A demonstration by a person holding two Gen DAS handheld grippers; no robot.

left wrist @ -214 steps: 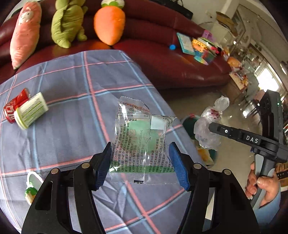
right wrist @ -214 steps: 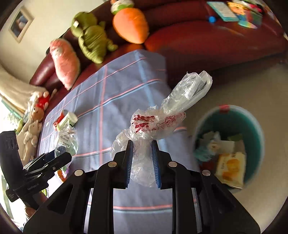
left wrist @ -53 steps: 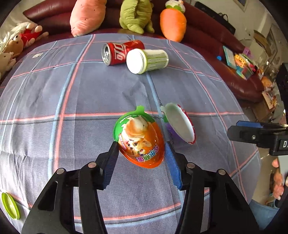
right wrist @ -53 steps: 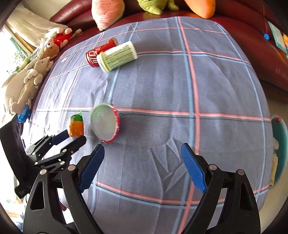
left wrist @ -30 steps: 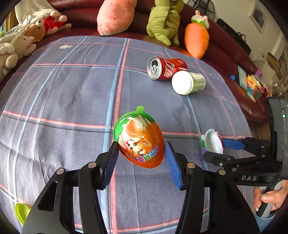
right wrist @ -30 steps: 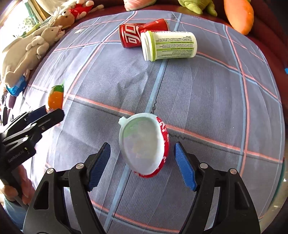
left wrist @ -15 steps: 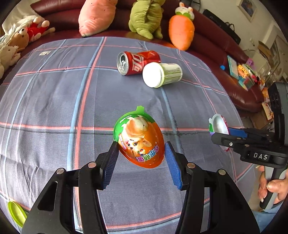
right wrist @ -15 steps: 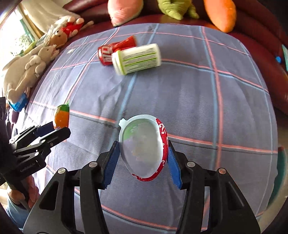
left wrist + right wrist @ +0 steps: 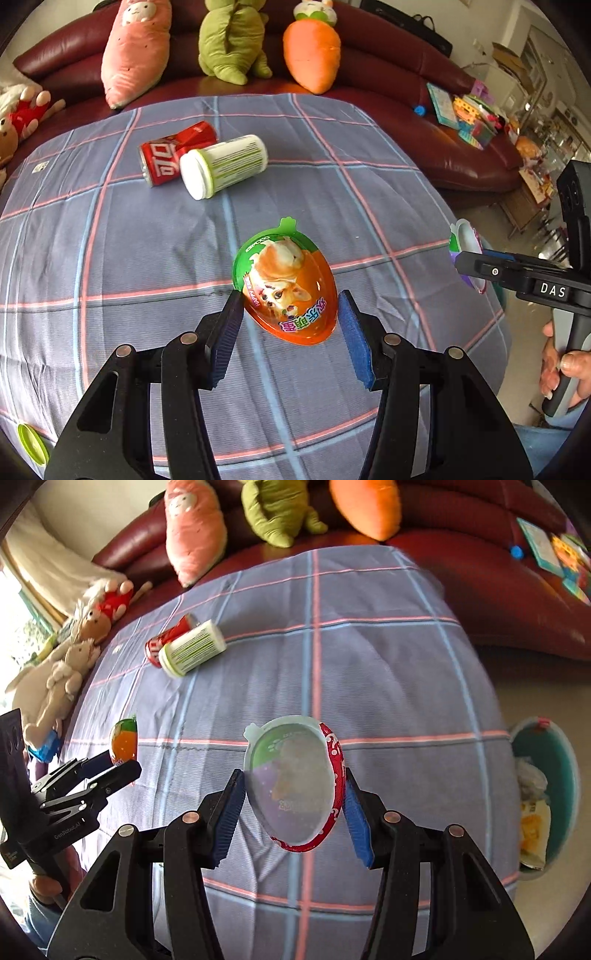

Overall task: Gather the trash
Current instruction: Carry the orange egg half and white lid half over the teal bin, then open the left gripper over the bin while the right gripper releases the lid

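You had the left gripper (image 9: 290, 314) clamped on the orange egg-shaped capsule half (image 9: 286, 282), pads pressed to both its sides, held up off the plaid tablecloth (image 9: 110, 258). Your right gripper (image 9: 293, 794) pinched the red-rimmed capsule half (image 9: 295, 782), hollow side toward the camera, also lifted clear of the cloth. Red soda can (image 9: 173, 153) and white-green cylindrical container (image 9: 225, 166) lay on their sides, touching, on the far part of the table. A green lid (image 9: 31, 445) sat at the near left edge. The teal trash bin (image 9: 546, 794) stood on the floor past the table's right side, trash already inside. Your hand (image 9: 561, 373) gripped the right handle. Plush toys lined the dark red sofa (image 9: 406, 74) behind.
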